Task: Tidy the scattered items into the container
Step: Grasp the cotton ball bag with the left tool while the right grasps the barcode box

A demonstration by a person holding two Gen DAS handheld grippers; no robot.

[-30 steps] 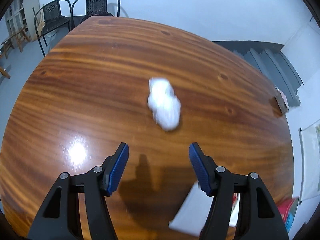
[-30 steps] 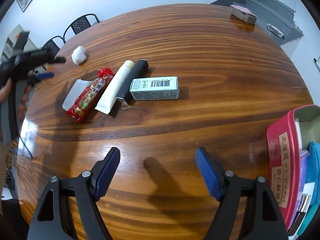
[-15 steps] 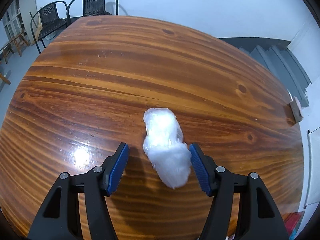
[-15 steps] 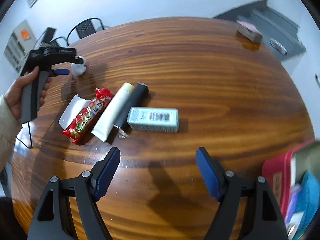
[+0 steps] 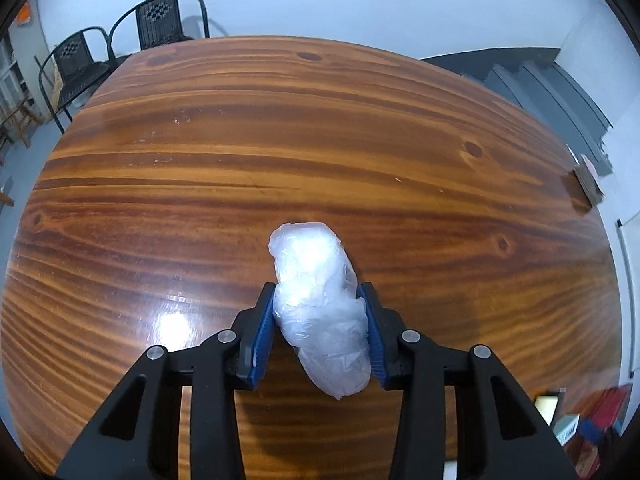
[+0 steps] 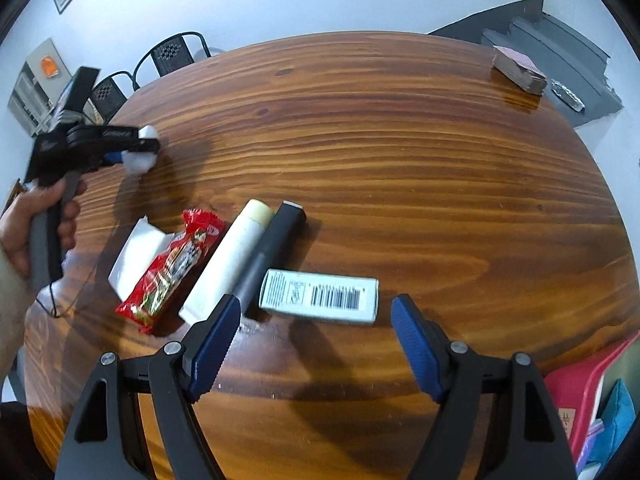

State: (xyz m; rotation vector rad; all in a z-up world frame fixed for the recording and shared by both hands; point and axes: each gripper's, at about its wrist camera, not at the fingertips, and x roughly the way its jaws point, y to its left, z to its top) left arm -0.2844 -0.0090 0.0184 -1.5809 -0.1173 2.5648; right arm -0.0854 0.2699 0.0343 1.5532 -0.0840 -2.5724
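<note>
1. We are working at a glossy striped brown wooden table [image 5: 320, 140] in a pale-walled room, with black metal chairs [image 5: 160, 24] standing beyond its far edge.
2. A second ago the crumpled white clear-plastic bundle [image 5: 320, 304] was lying ahead of our left claw [image 5: 320, 320]; now it is sitting between the blue pads, and the jaws are closing, both pads already touching its sides.
3. In the right wrist view the same bundle is showing at the left claw's tip, far to the left, but we cannot tell whether it is off the wood.
4. Our right claw [image 6: 316, 344] is hanging wide apart and empty, having drifted closer over the pale green barcoded carton [image 6: 320, 296], which is lying beside the black tube [image 6: 272, 252], the cream tube [image 6: 228, 264] and the red snack packet [image 6: 172, 268].
5. We are judging that the first pickup is nearly secured; the red-walled container [image 6: 576, 396] is waiting at the lower right, well apart.
</note>
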